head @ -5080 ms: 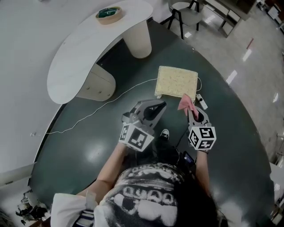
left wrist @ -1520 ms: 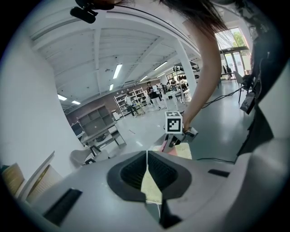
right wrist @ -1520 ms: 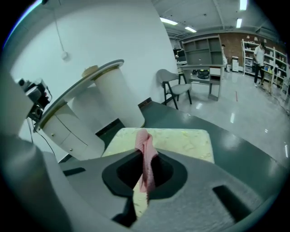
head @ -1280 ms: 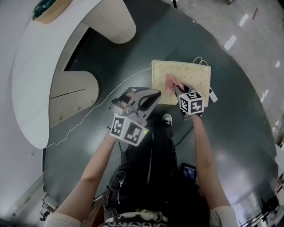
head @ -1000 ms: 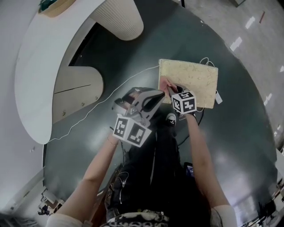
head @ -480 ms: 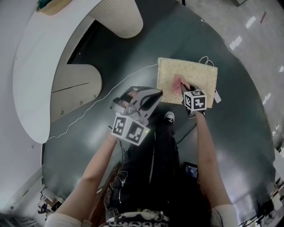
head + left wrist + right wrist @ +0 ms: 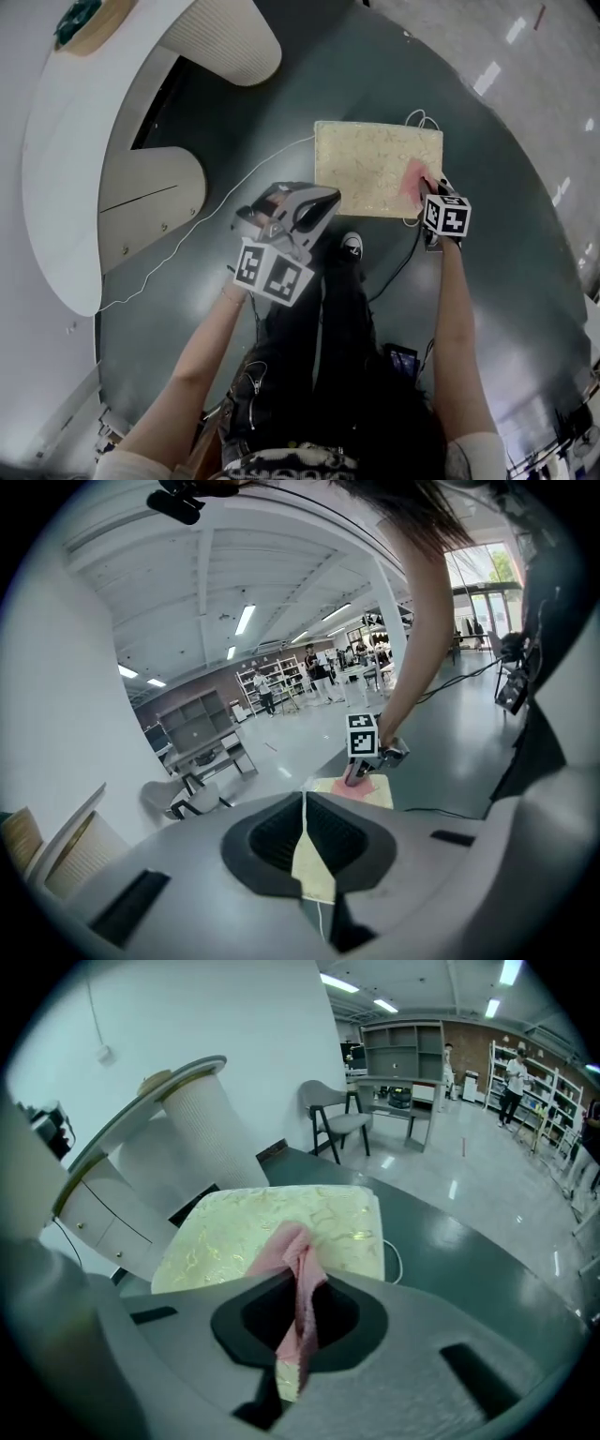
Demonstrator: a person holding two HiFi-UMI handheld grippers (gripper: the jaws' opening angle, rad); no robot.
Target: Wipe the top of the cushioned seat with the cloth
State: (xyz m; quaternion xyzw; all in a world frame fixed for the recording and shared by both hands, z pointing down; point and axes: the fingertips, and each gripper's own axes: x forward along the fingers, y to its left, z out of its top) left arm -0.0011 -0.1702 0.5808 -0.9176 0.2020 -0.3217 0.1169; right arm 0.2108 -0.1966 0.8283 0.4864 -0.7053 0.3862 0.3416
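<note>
The cushioned seat (image 7: 370, 164) is a cream, gold-patterned square pad low on the dark floor. A pink cloth (image 7: 413, 176) lies pressed on its right side, near the front edge. My right gripper (image 7: 431, 192) is shut on the cloth, which hangs bunched between the jaws over the seat (image 7: 262, 1227) in the right gripper view, cloth (image 7: 298, 1269). My left gripper (image 7: 314, 204) hangs in the air left of the seat's front corner, jaws together and holding nothing. In the left gripper view the right gripper (image 7: 361, 769) stands on the cloth (image 7: 356, 787).
A curved white counter (image 7: 103, 150) on a ribbed pedestal (image 7: 225, 42) stands to the left. A thin white cable (image 7: 202, 230) runs across the dark floor to the seat. My shoe (image 7: 350, 246) is just in front of the seat. A grey chair (image 7: 339, 1121) stands beyond.
My right gripper has dragged the pink cloth across the seat top from its left part to its right side. The left gripper has stayed put.
</note>
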